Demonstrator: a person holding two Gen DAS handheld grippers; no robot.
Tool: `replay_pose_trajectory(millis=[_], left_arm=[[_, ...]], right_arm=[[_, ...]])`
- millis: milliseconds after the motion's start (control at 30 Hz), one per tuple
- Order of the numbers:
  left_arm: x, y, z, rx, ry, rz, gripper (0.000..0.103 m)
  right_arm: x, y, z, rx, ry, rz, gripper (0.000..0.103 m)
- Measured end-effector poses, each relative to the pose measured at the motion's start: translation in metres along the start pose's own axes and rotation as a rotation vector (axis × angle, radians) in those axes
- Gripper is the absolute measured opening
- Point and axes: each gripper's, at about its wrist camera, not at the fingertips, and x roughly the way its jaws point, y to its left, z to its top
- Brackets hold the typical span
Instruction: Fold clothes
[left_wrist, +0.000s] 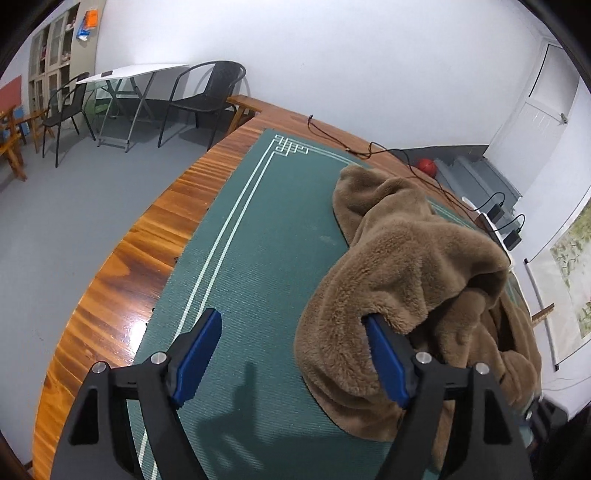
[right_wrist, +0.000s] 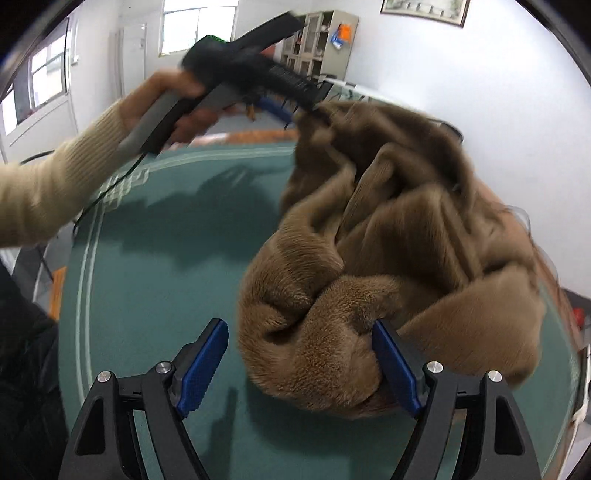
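- A cream-sleeved hand (right_wrist: 162, 107) tilts the left gripper (left_wrist: 291, 354) downward, jaws apart, over the green mat (left_wrist: 258, 236).
- The brown fleece garment (left_wrist: 413, 266) lies crumpled on the mat, against both grippers' right fingers.
- The right gripper (right_wrist: 301, 365) angles down, jaws apart, unclamped.

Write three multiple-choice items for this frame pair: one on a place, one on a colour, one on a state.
1. Where does the fluffy brown fleece garment lie?
A. on the green mat with pale border lines
B. on a black chair
C. on the grey floor

2. What colour are the pads of the left gripper?
A. red
B. blue
C. white

3. How does the right gripper stand?
A. shut on nothing
B. clamped on a cable
C. open, with fleece lying against one finger

Key: 1 A, the heap sits on the mat atop the wooden table; 2 B, both pads show blue; 3 C, the fingers stand wide apart.
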Motion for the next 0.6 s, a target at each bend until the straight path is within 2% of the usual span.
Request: replay_pose_trajectory(millis=[33, 133, 300, 433, 500, 533, 567, 600], left_arm=[[0.001, -0.002, 0.001, 0.003, 0.003, -0.007, 0.081], [0.003, -0.015, 0.005, 0.039, 0.012, -0.022, 0.082], [0.017, -0.045, 0.012, 0.154, 0.032, 0.053, 0.083], [0.039, -0.038, 0.021, 0.115, 0.095, 0.077, 0.083], [0.045, -0.030, 0.023, 0.076, 0.108, 0.068, 0.084], [0.045, -0.025, 0.022, 0.053, 0.106, 0.063, 0.084], [0.043, -0.019, 0.020, 0.030, 0.105, 0.056, 0.084], [0.041, -0.013, 0.019, 0.004, 0.102, 0.047, 0.083]], right_arm=[[0.002, 0.006, -0.004, -0.008, 0.012, -0.012, 0.082], [0.008, 0.016, -0.005, -0.050, 0.015, -0.132, 0.082], [0.009, 0.015, 0.007, -0.057, -0.059, -0.305, 0.082], [0.017, 0.014, 0.019, -0.069, -0.091, -0.414, 0.082], [0.022, 0.012, 0.019, -0.058, -0.075, -0.438, 0.072], [0.023, 0.012, 0.020, -0.048, -0.065, -0.456, 0.049], [0.022, 0.008, 0.017, -0.025, -0.058, -0.477, 0.036], [0.018, 0.005, 0.014, 0.000, -0.069, -0.486, 0.035]])
